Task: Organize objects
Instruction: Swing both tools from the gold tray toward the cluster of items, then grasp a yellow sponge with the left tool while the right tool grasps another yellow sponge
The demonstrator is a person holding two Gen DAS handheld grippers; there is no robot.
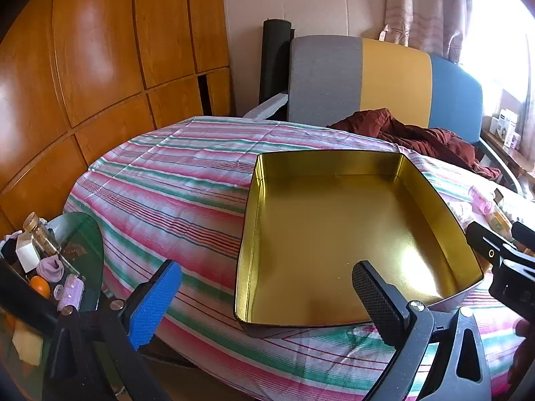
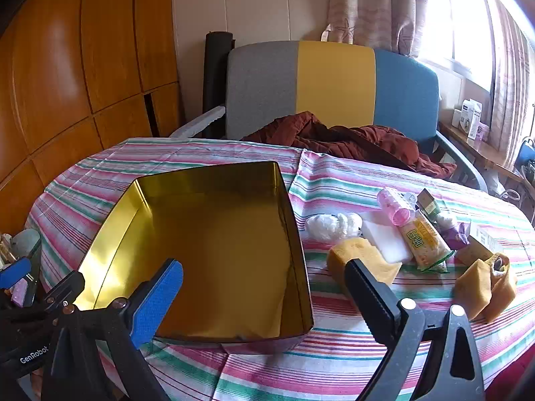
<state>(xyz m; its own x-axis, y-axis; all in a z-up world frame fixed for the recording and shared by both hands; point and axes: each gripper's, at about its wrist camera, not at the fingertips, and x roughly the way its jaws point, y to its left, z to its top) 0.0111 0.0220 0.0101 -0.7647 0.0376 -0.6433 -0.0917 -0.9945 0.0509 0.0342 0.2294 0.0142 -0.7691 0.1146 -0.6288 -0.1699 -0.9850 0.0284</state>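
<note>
While both grippers hover with jaws spread and empty, the gold tin [image 2: 214, 250] sits bare on the striped counter [image 2: 334, 361], presumably to receive the clutter at its three o'clock: yellow sponge [image 2: 361, 254], pink roller [image 2: 398, 207], snack packet [image 2: 424, 240].

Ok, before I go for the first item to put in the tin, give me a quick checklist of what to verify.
1. Gold tin empty and open: ok.
2. Right gripper open, nothing between its fingers: ok.
3. Left gripper open and empty: ok.
4. Yellow sponge nearest the right gripper, unobstructed beside the tin: ok.
5. Other items, such as the pink hair roller and the snack packet, lie crowded and touching on the striped tablecloth: not ok for a clean single pick.
6. Tin steady on the cloth: cannot tell.
</note>
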